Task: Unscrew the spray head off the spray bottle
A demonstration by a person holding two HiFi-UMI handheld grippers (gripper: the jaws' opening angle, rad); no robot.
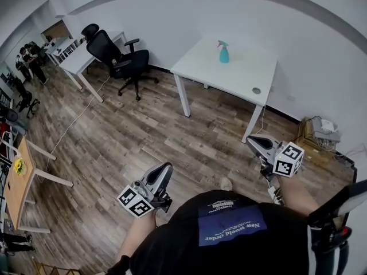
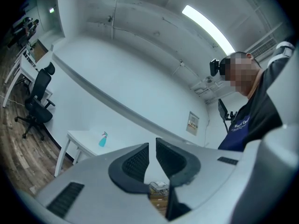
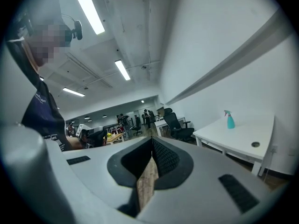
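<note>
Holds left claw [image 1: 166,168] and right claw [image 1: 253,140] pinched together, empty. Faces spray bottle [image 1: 223,52] standing upright on the white counter [image 1: 243,80], well apart: 1 o'clock from the left claw, 11 o'clock from the nearer right.

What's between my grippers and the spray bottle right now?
In the head view, only wood floor and the white table's near edge separate the left gripper and right gripper from the spray bottle.
</note>
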